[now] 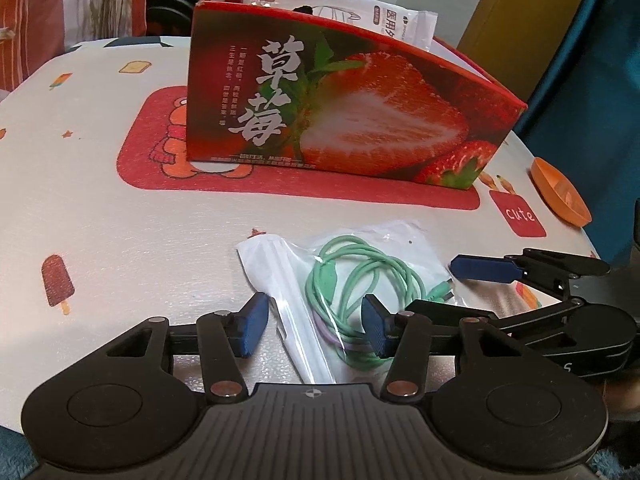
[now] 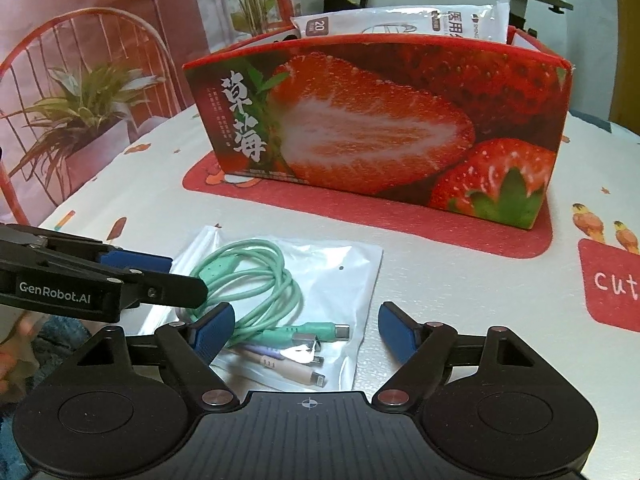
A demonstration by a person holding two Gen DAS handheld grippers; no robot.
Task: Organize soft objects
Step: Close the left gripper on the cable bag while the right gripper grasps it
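Both views are evenly, softly lit with a warm reddish cast and only faint shadows. Glare glints on the clear bag (image 2: 280, 320) near 6 o'clock. Fisheye bending curves the worktop (image 1: 120, 216) and box (image 2: 380, 128), and the corners go dark. Background stays slightly soft.

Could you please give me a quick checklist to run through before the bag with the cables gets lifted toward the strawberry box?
1. Clear bag of cables lies flat on the table, in front of the box: ok.
2. Left gripper straddles the bag's end: ok; whether its pads press on the plastic: cannot tell.
3. Right gripper straddles the bag's other end, right pad clear of the plastic: not gripping, not ok.
4. Strawberry box stands upright with an open top: ok.
5. Room inside beside the white packet: cannot tell.
6. Orange dish sits clear of the path: ok.
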